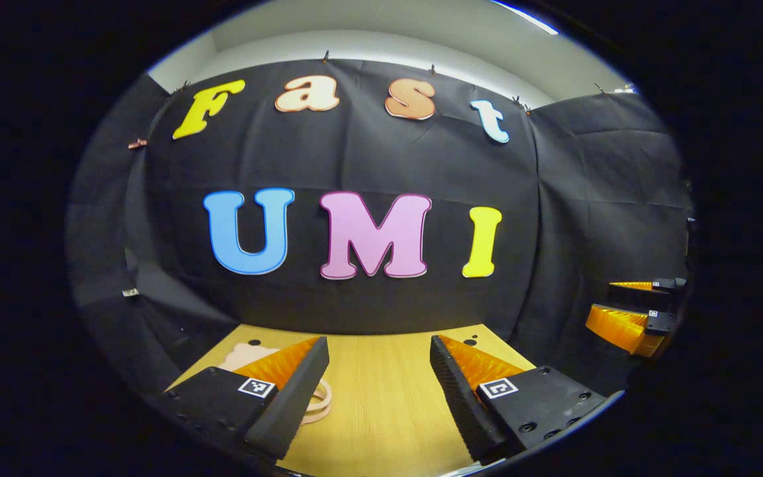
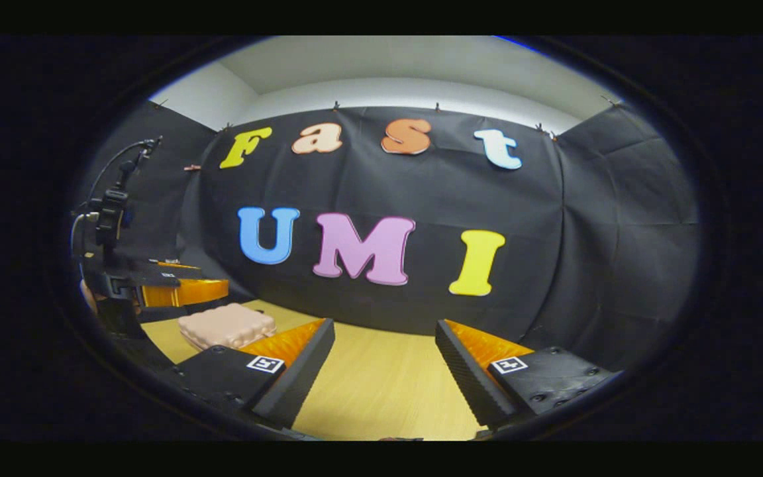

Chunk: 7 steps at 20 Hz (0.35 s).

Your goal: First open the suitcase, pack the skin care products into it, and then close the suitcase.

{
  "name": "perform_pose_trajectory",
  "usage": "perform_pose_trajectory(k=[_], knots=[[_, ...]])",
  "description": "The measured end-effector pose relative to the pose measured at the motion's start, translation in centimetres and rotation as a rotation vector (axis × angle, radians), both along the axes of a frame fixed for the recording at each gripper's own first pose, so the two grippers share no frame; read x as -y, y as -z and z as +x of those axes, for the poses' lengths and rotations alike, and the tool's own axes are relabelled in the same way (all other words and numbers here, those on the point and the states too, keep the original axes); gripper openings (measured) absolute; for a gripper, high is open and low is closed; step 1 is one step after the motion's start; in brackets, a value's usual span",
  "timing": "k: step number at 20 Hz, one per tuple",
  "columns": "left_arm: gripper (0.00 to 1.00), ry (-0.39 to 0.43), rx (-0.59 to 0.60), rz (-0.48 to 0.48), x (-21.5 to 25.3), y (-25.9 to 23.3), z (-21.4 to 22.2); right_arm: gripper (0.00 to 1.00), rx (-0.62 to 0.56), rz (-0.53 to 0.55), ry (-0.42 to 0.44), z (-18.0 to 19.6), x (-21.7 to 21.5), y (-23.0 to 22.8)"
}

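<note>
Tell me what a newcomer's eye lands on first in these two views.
The open left gripper and open right gripper, each held wide over the bare wooden table with nothing between the fingers. Next, the pink suitcase lying closed on the table's left side, close to the left gripper in the right gripper view.

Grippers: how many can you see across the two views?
2. The left gripper is open over the wooden table, also seen at the left edge of the right gripper view. The right gripper is open, also seen at the right edge of the left gripper view.
</note>
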<state>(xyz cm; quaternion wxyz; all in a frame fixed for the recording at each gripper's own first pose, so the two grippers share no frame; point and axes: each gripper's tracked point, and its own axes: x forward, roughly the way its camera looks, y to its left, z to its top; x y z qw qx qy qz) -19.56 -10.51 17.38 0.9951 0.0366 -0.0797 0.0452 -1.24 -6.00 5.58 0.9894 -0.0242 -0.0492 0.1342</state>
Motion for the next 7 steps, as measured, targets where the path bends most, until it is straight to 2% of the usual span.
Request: perform_pose_trajectory(k=[4, 7], knots=[[0.96, 0.023, 0.069, 0.001, 1.5, -2.5, -3.2, 0.95, 0.078, -0.008, 0.014, -1.4, -1.9, -2.5], [0.95, 0.006, 0.091, -0.003, 0.4, -3.3, -3.6, 0.96, 0.1, -0.019, 0.02, -2.3, -2.7, -3.4]])
